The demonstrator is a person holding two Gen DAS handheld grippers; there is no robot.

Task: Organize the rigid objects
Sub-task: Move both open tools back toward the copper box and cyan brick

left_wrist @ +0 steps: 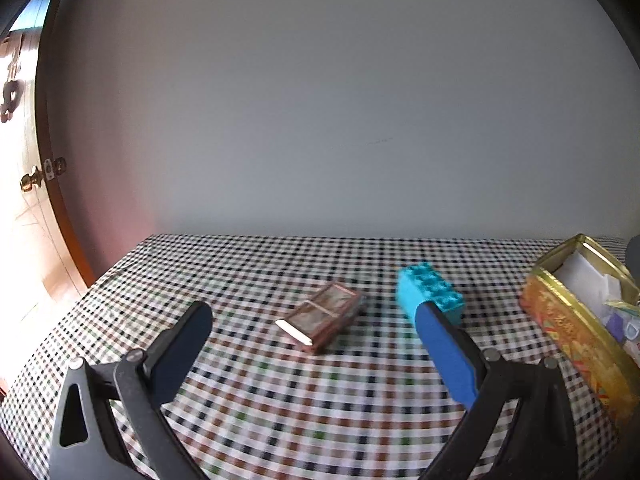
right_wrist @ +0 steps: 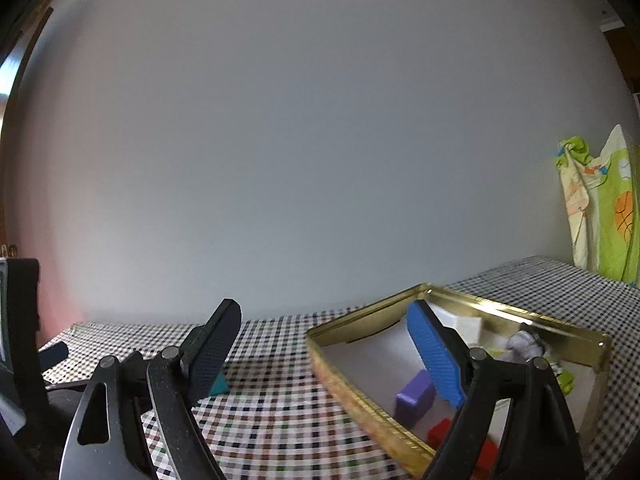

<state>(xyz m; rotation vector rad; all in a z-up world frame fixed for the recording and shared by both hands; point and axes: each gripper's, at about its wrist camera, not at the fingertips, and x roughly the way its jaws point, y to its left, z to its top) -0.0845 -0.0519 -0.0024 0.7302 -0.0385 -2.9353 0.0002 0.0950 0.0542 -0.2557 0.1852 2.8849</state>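
Where the checked cloth covers the bench (left_wrist: 248, 392), two loose items lie outside the container: a flat brown matchbox-like box (left_wrist: 324, 316), rectangular, printed and worn-looking, its pale inner drawer end showing toward the camera; and a turquoise building brick (left_wrist: 430, 290), hard moulded plastic with rows of round studs on top. Left tool (left_wrist: 316, 344): jaws spread wide, holding nothing, levelled low toward the box, which sits between and beyond the fingertips; the brick lies just behind the blue-padded right finger. Judged purpose: lining up to take one of these two pieces next. Gold tin (right_wrist: 520, 314): shallow, rectangular, thin pressed metal with a bright rolled rim and an orange patterned outer wall, standing at the right of the bench as the collecting place. Contents seen from the right wrist: a purple block (right_wrist: 416, 398), red blocks (right_wrist: 440, 432), a white block (right_wrist: 464, 326), and small mixed bits too blurred to name. Right tool (right_wrist: 320, 340): jaws wide, empty, poised at the tin's near-left corner, one finger over the interior. Cloth: woven check, soft, slightly wrinkled at the far edge. Plain pale wall behind.
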